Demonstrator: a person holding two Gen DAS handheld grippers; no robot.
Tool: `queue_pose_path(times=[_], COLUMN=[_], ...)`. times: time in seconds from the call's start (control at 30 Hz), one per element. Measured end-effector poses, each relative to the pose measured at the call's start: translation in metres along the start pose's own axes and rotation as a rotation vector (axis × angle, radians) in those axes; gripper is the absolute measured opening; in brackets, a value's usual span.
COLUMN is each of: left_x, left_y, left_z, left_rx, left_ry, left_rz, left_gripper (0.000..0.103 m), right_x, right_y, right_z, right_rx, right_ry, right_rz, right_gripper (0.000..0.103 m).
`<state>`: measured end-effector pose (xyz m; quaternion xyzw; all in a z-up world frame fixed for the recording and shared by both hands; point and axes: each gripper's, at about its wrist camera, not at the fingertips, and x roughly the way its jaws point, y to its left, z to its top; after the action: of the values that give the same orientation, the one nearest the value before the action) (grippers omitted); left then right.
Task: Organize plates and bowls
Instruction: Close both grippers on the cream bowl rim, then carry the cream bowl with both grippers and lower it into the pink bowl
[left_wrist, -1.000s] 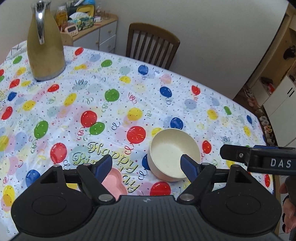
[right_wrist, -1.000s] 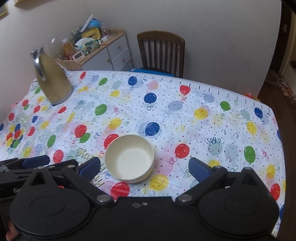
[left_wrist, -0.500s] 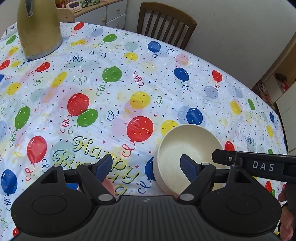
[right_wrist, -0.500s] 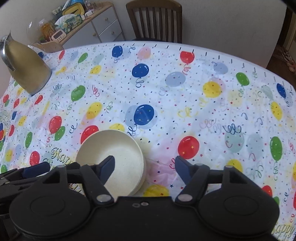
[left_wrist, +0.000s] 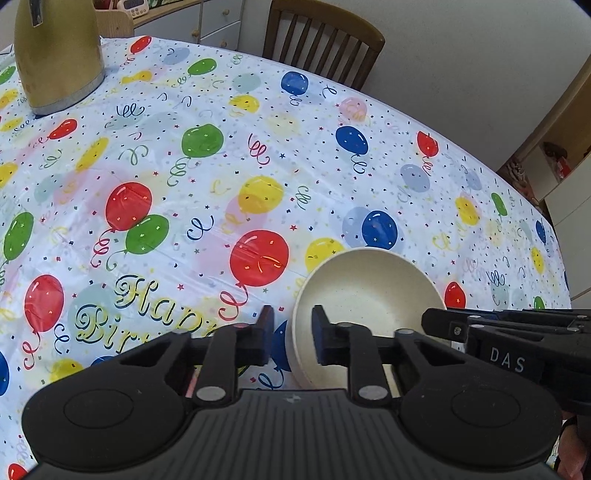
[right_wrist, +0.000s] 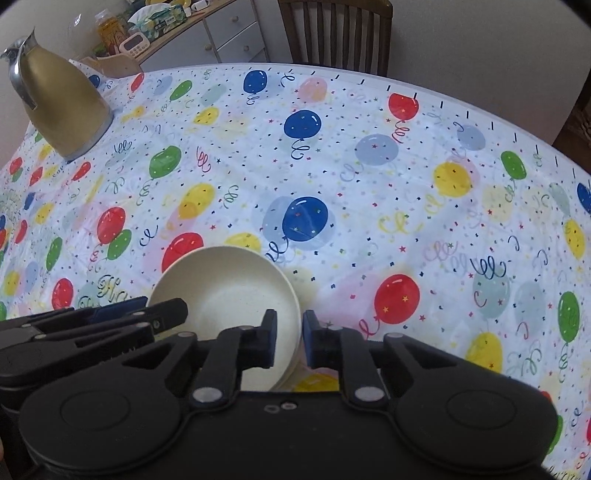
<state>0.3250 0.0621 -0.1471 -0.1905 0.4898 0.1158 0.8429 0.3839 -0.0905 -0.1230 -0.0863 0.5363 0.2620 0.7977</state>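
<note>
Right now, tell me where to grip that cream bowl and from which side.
Grip the bowl by its thin upright rim, from above, one finger inside and one outside. It sits mouth-up on the tablecloth. Both grippers are closing that way: left gripper on its left rim, right gripper on its right.

Since a second ago, both grippers are brought down and in toward the cream bowl (left_wrist: 364, 295), which is now seen larger and nearer the fingers in both wrist views. The left gripper (left_wrist: 291, 339), then held wide with the bowl ahead of its right finger, is now closing on the bowl's left rim, one pad outside the wall and one inside. The right gripper (right_wrist: 289, 341), likewise wide before, is now closing on the bowl's right rim, its left pad inside and its right pad outside.
</note>
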Motion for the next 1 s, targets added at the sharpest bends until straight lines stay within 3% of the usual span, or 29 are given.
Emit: queue_pose_path(times=[0.13,0.43,1.0], left_x=[0.001,-0.017,-0.116], left_y=[0.0,-0.004,-0.049], left_z=[0.0,-0.005,-0.05], left_rx=[-0.002,0.002,0.143], left_ry=[0.007,0.012,0.0], left_rz=[-0.008,-0.01,-0.117], left_gripper=[0.011,0.009,0.009], right_x=[0.0,-0.012,-0.118], right_y=[0.0,0.004,-0.008], right_z=[-0.001,-0.006,-0.073], right_rx=[-0.013,-0.001,0.097], right_ry=[-0.004,-0.017,-0.092], right_rz=[-0.018,-0.03,-0.044], right_gripper=[0.002,0.002,0.002])
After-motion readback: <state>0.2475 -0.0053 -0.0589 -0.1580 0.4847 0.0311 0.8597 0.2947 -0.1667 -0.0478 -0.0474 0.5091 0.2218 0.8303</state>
